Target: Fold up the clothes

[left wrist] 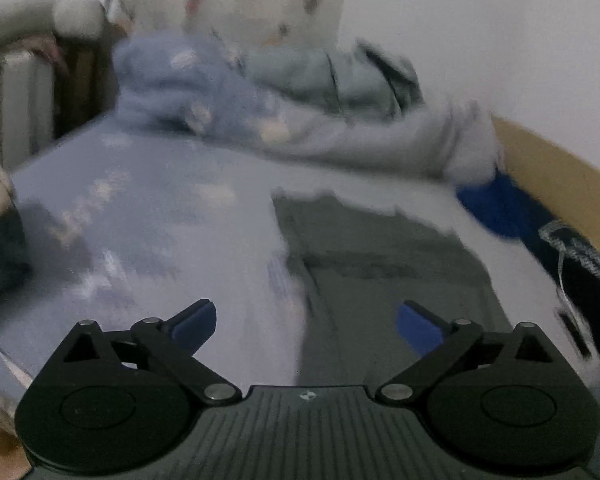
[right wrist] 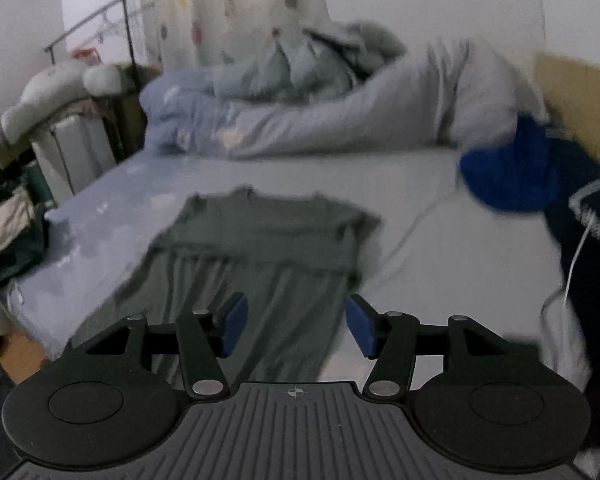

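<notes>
Grey-green T-shirt [right wrist: 256,256] is lying flat on the pale blue bed sheet [right wrist: 400,184], sleeves already turned inward, giving a smooth base for folding. Left gripper [left wrist: 306,322] is standing wide and empty; right gripper [right wrist: 296,326] is hovering part-open, gripping nothing, above the hem.

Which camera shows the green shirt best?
The right wrist camera. There the green shirt lies spread on the bed, neckline and shoulders in view. The left wrist camera shows only part of it, blurred.
</notes>
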A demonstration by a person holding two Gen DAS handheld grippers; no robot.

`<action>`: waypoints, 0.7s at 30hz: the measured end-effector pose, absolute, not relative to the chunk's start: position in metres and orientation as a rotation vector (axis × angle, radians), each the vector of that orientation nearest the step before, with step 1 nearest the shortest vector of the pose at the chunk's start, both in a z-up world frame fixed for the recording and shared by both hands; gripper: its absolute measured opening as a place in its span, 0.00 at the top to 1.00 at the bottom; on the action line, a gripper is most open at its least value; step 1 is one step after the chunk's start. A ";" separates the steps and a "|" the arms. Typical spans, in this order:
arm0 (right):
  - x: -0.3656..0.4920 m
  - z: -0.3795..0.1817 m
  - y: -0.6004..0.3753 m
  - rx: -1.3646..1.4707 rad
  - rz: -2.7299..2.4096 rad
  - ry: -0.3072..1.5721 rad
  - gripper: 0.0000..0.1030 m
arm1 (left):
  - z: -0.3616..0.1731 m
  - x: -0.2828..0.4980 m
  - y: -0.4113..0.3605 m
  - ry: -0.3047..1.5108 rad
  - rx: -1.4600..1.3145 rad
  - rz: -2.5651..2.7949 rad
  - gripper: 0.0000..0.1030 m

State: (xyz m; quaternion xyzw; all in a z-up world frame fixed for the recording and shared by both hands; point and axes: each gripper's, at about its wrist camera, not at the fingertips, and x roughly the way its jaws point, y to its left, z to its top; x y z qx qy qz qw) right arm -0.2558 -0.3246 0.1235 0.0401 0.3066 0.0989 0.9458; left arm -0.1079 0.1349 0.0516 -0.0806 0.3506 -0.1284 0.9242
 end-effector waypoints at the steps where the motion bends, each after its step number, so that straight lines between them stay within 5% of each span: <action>1: -0.256 0.112 -0.318 0.083 0.200 0.654 0.42 | 0.040 -0.103 0.130 0.782 -0.169 -0.271 0.01; 6: -0.264 0.069 -0.293 0.080 0.208 0.773 0.42 | -0.011 -0.088 0.105 1.014 -0.138 -0.291 0.04; 14: -0.277 0.040 -0.280 0.033 0.219 0.879 0.41 | -0.057 -0.070 0.088 1.124 -0.054 -0.291 0.11; 18: -0.278 0.031 -0.282 0.006 0.207 0.924 0.41 | -0.073 -0.064 0.080 1.157 -0.030 -0.308 0.22; 21: -0.278 0.022 -0.287 -0.008 0.205 0.965 0.40 | -0.081 -0.060 0.076 1.184 -0.031 -0.308 0.42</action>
